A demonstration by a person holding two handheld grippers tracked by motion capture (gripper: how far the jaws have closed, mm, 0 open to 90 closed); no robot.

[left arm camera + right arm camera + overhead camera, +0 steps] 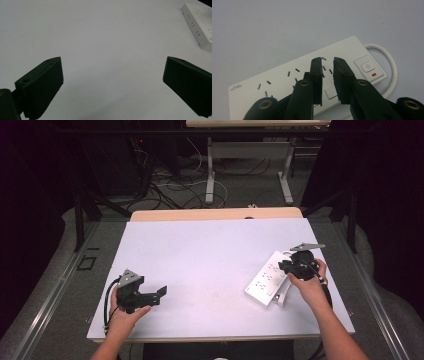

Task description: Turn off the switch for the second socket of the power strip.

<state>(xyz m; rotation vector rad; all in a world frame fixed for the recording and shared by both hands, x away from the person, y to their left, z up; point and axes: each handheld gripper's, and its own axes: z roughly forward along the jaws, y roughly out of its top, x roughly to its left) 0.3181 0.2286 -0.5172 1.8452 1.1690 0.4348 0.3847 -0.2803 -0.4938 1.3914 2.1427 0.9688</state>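
Note:
A white power strip (264, 280) lies slantwise on the table's right side; its far corner shows in the left gripper view (200, 27). My right gripper (283, 266) hovers over the strip's far end. In the right gripper view its jaws (327, 60) stand almost together, a slim gap between them with nothing in it, above the strip's sockets (274, 85) and just left of the power button (368, 67) with its red light. My left gripper (159, 296) rests near the table's front left, jaws wide open (112, 85) over bare tabletop.
The pale tabletop (200, 255) spreads between the two grippers. The strip's white cable (388, 60) loops off its switch end, and a small white plug (280, 299) lies by its near end. Beyond the table stand desk legs and floor cables (200, 185).

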